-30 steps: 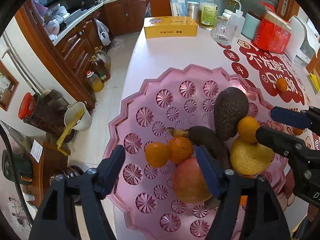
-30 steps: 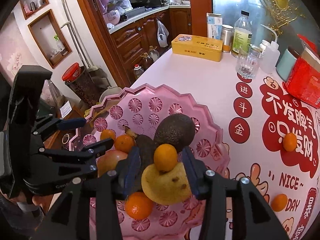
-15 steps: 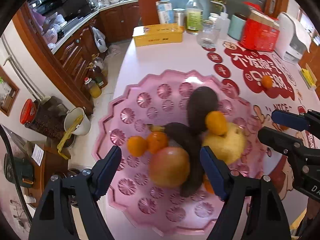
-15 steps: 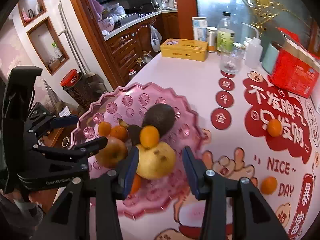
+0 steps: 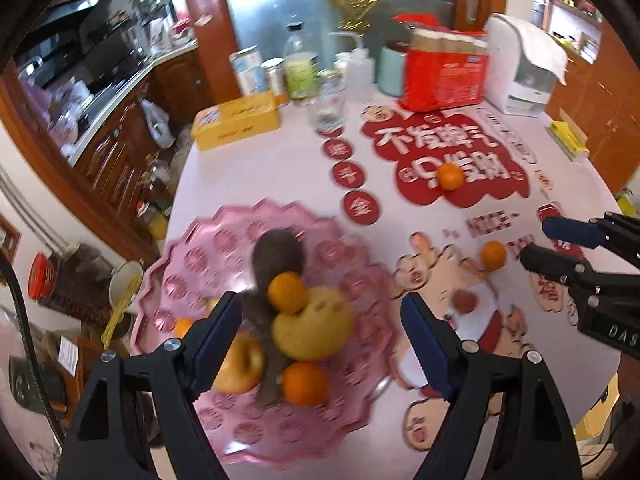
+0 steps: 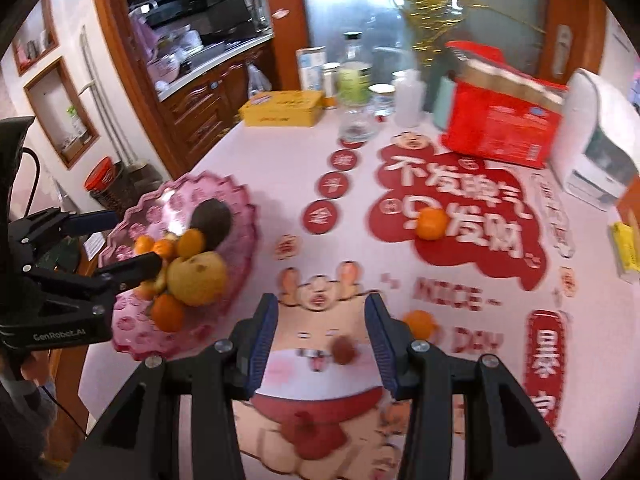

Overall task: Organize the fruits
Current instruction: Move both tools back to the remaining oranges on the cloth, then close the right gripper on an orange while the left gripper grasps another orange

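Glossy pink plastic tray (image 5: 184, 264); dark, rough-skinned avocado (image 5: 278, 256).

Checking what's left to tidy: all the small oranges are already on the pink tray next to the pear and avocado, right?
Not all. Several oranges are on the pink tray with the pear and avocado, but the right wrist view shows two loose on the table: one orange on the red lettering, another orange just beyond the right gripper.

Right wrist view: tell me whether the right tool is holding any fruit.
No. The right tool stands open over the printed table mat, nothing between its fingers.
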The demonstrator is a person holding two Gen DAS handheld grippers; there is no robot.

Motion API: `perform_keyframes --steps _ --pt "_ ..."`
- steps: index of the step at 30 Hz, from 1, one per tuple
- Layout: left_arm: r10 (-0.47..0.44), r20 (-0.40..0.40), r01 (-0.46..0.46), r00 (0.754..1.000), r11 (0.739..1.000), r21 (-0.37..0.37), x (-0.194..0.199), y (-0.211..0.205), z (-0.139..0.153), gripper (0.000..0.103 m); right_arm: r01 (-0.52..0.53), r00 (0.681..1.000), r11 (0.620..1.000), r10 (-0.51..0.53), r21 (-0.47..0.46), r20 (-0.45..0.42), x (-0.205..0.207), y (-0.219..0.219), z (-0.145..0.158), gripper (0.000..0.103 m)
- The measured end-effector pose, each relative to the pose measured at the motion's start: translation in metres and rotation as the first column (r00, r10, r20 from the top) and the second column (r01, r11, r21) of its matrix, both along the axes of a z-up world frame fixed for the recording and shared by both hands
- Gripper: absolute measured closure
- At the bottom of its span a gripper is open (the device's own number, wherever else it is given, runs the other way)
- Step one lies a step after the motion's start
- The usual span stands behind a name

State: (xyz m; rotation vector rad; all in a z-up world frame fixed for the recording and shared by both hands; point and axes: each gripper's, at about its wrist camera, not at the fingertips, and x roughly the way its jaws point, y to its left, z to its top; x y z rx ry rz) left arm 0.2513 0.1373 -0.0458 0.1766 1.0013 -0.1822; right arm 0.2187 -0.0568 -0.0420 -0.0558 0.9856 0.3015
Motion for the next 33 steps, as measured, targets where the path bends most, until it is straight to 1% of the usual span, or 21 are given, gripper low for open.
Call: perform_keyframes --steps 4,8,11,14,18,23,27,30,33 --pt "-0.029 0.021 0.029 0.999 1.0 -0.004 0.011 -0.031 0.011 0.02 0.031 0.999 0.999 -0.03 -0.02 0.028 0.004 -0.041 0.014 0.057" --pt "-0.051 0.033 0.051 0.998 0.999 0.007 0.024 -0.059 0.013 0.02 0.052 0.998 0.998 -0.051 -0.03 0.037 0.01 -0.072 0.015 0.058" --pt "-0.064 0.023 0.064 0.998 0.998 0.001 0.033 -0.076 0.005 0.02 0.06 0.998 0.998 -0.059 -0.037 0.018 0.018 -0.09 0.0 0.058" --pt "-0.076 0.0 0.076 0.997 0.997 -0.006 0.041 -0.09 -0.013 0.02 0.054 0.998 0.998 -0.054 -0.017 -0.024 0.025 -0.099 -0.023 0.058" --pt "-0.089 -0.019 0.089 0.996 0.996 -0.001 0.047 -0.103 -0.034 0.02 0.019 0.996 1.0 -0.017 0.025 -0.083 0.033 -0.096 -0.058 0.058" --pt "-0.079 -0.058 0.08 0.995 0.997 0.011 0.056 -0.112 -0.059 0.02 -0.022 0.989 0.999 0.029 0.045 -0.144 0.043 -0.081 -0.099 0.058" --pt "-0.073 -0.073 0.074 0.995 0.997 0.011 0.061 -0.116 -0.068 0.02 -0.038 0.982 0.998 0.046 0.052 -0.183 0.053 -0.073 -0.12 0.057" --pt "-0.073 -0.077 0.074 0.994 0.997 0.017 0.067 -0.12 -0.073 0.02 -0.04 0.987 0.999 0.04 0.004 -0.158 0.055 -0.071 -0.126 0.058" --pt "-0.073 -0.08 0.075 0.994 0.997 0.018 0.075 -0.126 -0.076 0.02 -0.046 0.986 0.999 0.043 -0.015 -0.16 0.059 -0.073 -0.128 0.058"
